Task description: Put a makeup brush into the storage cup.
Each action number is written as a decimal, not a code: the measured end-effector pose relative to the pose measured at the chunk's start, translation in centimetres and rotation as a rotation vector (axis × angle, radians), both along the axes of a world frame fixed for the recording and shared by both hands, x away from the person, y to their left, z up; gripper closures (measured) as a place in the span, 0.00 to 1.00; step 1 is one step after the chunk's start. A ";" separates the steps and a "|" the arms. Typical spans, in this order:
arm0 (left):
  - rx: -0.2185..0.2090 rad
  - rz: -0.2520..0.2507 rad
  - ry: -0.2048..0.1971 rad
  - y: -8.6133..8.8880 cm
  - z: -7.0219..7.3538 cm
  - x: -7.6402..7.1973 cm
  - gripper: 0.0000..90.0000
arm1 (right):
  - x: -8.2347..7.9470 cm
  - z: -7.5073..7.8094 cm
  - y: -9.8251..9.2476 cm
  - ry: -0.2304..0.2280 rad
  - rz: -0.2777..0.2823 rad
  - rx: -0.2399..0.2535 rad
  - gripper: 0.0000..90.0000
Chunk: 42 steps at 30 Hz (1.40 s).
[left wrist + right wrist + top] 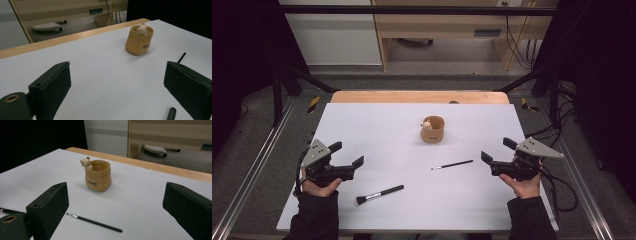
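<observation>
Left claw held low over surface's left edge, near front-left corner, hand gripping from below, jaws level, aimed inward toward centre, spread wide, empty. Right claw mirrored over right edge, hand underneath, jaws wide apart, empty. Thick makeup brush lies near front edge, just right of left claw. Thin brush lies right of centre, near right claw. Tan bear pot stands upright mid-surface, toward far edge, well apart from both claws.
</observation>
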<state>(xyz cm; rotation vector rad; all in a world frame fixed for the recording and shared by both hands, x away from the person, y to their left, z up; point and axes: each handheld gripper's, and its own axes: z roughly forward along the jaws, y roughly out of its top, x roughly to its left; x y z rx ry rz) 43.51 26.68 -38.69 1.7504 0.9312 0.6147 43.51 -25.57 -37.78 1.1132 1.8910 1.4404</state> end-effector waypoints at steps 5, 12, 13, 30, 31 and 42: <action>0.000 0.000 0.002 0.0 -0.1 -0.1 0.07 | -0.1 0.1 -0.1 -0.004 -0.004 -0.012 0.08; 0.011 0.001 0.010 0.2 -0.4 0.0 0.07 | -0.1 0.4 0.1 -0.007 0.003 -0.018 0.08; 0.007 0.004 0.011 0.2 -0.5 0.0 0.07 | -0.1 0.4 0.1 -0.007 0.003 -0.018 0.08; 0.017 0.002 0.017 0.0 -0.7 0.1 0.07 | 1.4 0.1 2.7 0.023 0.044 -0.089 0.08; 0.017 0.002 0.017 0.0 -0.7 0.1 0.07 | 1.4 0.1 2.7 0.023 0.044 -0.089 0.08; 0.023 -0.001 0.020 -0.1 -0.9 0.1 0.07 | 2.4 -0.4 3.8 0.049 0.059 -0.120 0.09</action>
